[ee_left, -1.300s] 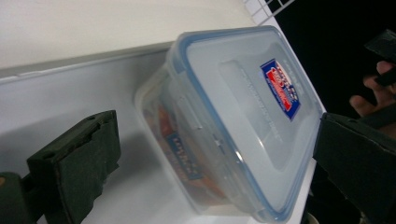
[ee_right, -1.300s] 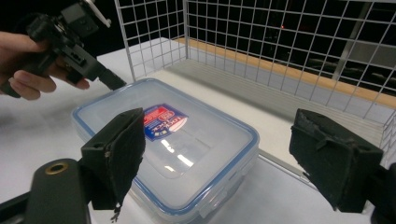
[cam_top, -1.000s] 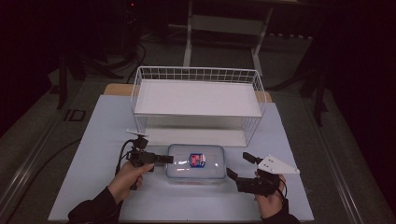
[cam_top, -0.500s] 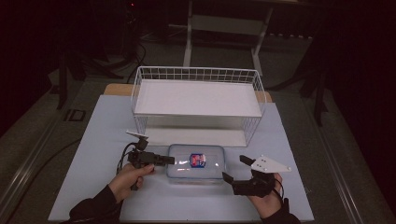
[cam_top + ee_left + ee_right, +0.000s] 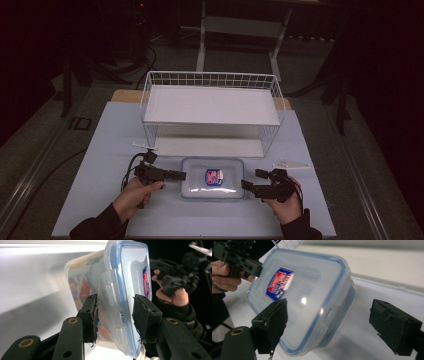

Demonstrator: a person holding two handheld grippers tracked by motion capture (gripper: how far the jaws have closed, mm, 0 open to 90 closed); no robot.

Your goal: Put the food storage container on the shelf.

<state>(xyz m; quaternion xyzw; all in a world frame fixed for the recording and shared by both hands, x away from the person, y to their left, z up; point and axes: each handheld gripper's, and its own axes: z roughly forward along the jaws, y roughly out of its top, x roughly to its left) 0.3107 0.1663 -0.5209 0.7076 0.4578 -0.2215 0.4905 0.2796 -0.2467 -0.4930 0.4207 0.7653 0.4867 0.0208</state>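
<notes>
A clear plastic container (image 5: 212, 177) with a blue-rimmed lid and a red and blue label lies on the table's near middle. My left gripper (image 5: 181, 175) reaches in at its left end. Its jaws have just been closing, and in the left gripper view the pads (image 5: 91, 312) press on the container (image 5: 120, 277), one on the wall and one on the lid, over the side latch. My right gripper (image 5: 247, 186) sits at the container's right end. In the right gripper view it (image 5: 332, 327) stands wide open astride the container's (image 5: 307, 287) corner, its far pad well clear.
A white wire rack (image 5: 210, 105) with a flat shelf stands just behind the container. The pale table top (image 5: 100, 165) has bare room left and right of the hands. Dark floor and stands lie beyond the table.
The left gripper's jaws have closed onto the container's left end. The right hand has moved in leftward and lower, up to the container's right end.
</notes>
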